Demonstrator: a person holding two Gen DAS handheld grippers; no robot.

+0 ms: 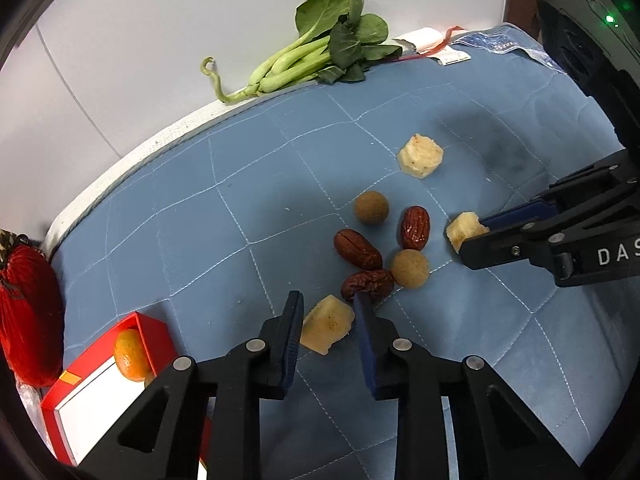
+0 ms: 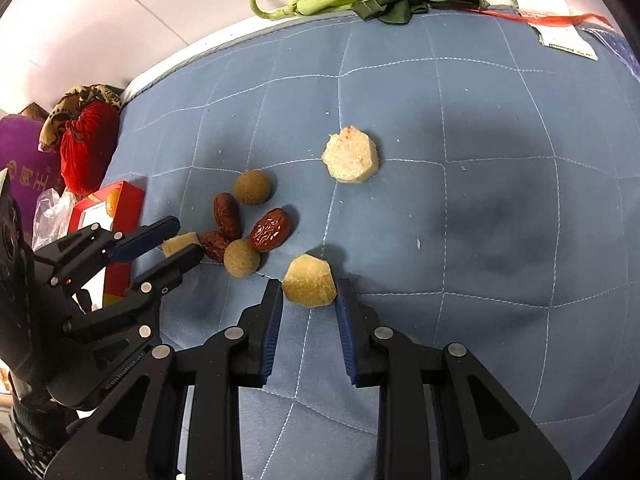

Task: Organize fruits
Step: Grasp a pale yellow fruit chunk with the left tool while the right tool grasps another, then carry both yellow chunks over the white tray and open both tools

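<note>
On the far left, a red mesh-wrapped bundle (image 1: 24,312) sits at the edge of the blue quilted mat (image 1: 192,216). Beside it, an open red box (image 1: 100,380) holds one small orange fruit (image 1: 130,356).

Your left gripper (image 1: 328,312) is closed on a pale yellow fruit chunk (image 1: 327,330); both blue pads press its sides, and the chunk rests on the mat.

Just beyond it lies the cluster: three red dates (image 1: 357,249), one of them wrinkled and touching the held chunk's far corner, and two round tan longans (image 1: 371,207), all close together, some touching.

Further back, apart from the cluster, a third pale chunk (image 1: 421,155) lies alone on the mat.

To the right of the cluster, your right gripper (image 2: 310,284) is clamped on another yellowish chunk (image 2: 309,283), pads against both flanks; that piece also sits on the mat, near one longan and one date.

Along the far edge of the mat lies a bunch of leafy greens (image 1: 320,56), with a plastic packet (image 1: 500,46) to its right.
</note>
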